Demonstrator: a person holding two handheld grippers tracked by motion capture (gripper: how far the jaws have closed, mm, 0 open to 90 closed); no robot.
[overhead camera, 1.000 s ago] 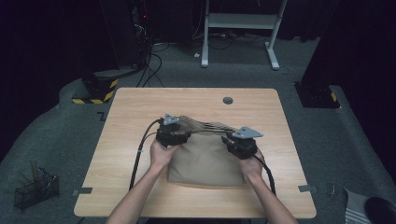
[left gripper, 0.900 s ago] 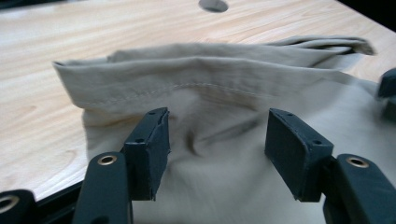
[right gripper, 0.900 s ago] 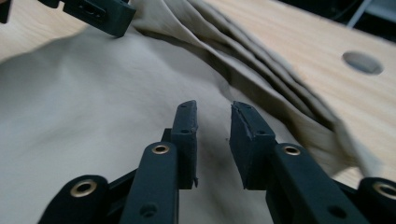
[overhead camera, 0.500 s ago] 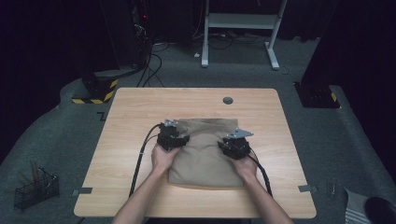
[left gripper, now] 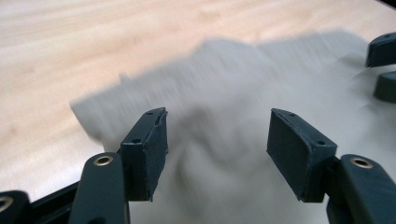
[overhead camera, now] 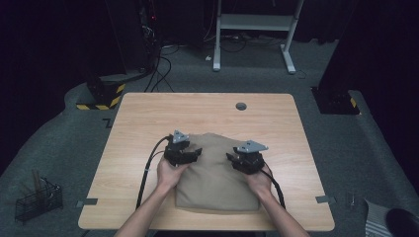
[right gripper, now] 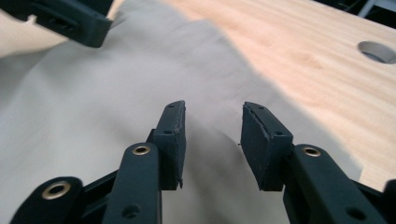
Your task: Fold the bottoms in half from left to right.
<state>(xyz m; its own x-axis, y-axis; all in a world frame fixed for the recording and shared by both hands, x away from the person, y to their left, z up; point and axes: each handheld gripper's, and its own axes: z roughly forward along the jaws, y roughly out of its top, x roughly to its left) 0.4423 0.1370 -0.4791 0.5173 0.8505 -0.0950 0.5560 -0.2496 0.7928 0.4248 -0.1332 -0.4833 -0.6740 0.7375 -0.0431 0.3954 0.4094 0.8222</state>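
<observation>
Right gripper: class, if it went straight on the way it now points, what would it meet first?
Probably the beige cloth just beyond the open right gripper; past that, bare table. Depth is uncertain.

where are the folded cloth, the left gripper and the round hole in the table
folded cloth (overhead camera: 217,185): high view, middle of its flat top.
left gripper (overhead camera: 193,153): high view, midway between its open jaws, over the cloth's far left part.
round hole (overhead camera: 241,106): high view, its centre, near the table's far edge.

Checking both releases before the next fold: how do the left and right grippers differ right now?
The left gripper has its jaws spread wider than the right gripper, whose jaws have just been opening. The left hangs over rumpled cloth, the right over smooth cloth. Both are open, gripping nothing.
</observation>
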